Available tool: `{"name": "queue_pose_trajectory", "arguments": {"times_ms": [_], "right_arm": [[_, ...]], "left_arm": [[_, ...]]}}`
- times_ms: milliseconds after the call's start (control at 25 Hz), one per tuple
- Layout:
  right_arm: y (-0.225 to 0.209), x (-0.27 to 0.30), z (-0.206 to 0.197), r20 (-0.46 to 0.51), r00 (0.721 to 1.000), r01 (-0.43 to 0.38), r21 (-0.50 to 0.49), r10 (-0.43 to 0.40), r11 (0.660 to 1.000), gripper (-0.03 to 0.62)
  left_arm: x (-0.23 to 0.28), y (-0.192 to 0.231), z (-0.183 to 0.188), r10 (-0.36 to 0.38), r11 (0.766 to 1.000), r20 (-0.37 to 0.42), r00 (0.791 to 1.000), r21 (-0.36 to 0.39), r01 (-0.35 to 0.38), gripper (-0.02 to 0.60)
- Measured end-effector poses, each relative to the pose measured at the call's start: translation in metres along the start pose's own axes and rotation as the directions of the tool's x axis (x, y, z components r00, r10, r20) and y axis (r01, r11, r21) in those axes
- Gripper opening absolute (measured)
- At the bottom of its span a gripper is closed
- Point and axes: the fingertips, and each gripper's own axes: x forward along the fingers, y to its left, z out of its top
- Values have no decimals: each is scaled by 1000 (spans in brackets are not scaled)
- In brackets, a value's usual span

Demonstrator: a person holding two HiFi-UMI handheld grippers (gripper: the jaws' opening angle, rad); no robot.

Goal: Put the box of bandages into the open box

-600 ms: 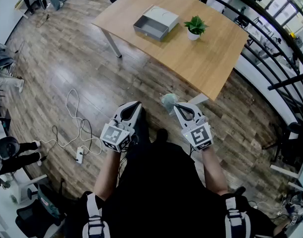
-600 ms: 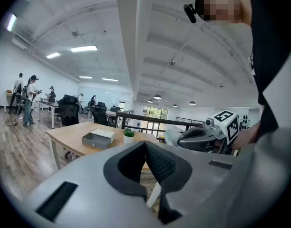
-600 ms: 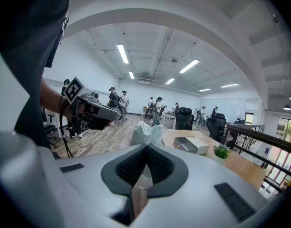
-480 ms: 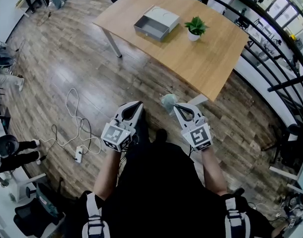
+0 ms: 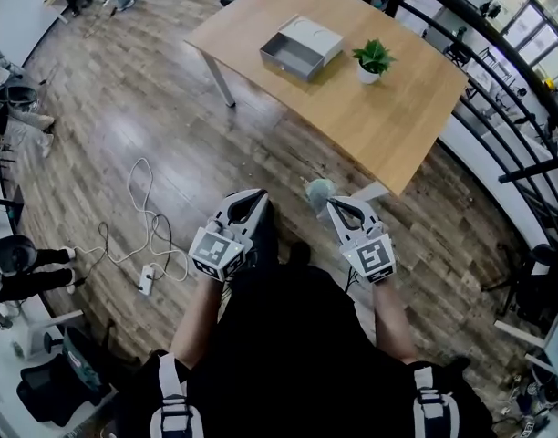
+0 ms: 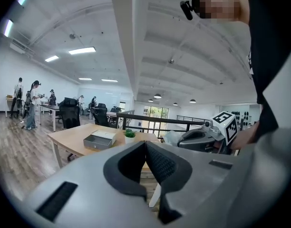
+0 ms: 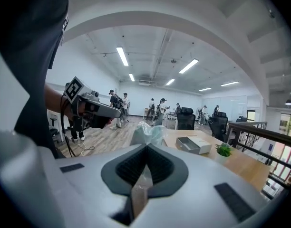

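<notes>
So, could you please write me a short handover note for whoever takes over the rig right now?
Left claw: shut, empty.
Right claw: shut on the pale green, crinkly plastic-wrapped package, presumably the bandages.
The open grey box sits on the light wooden table, beside a small potted plant, some way ahead.
Done: package picked up.
Left: walk to the table, place it in the box.

On table [image 5: 388, 126], plant [image 5: 374, 59] just right of open box [image 5: 302, 47]; rest bare.

Your right gripper [image 7: 146, 148] hides most of the wrapped item [image 7: 148, 133] (contents unreadable, tbh); open box [image 5: 301, 47] inside too small.
</notes>
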Motion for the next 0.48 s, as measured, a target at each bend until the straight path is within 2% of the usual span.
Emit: {"name": "queue_pose_trajectory", "arguments": {"times_ms": [240, 480], "right_arm": [[11, 28, 3, -46, 998, -45, -94, 41, 995, 25], [15, 48, 11, -29, 998, -48, -1, 48, 999, 25]], "left_arm": [[-9, 19, -7, 28, 999, -3, 1000, -29, -28, 25], [-11, 38, -11, 35, 999, -3, 999, -41, -35, 25]]}}
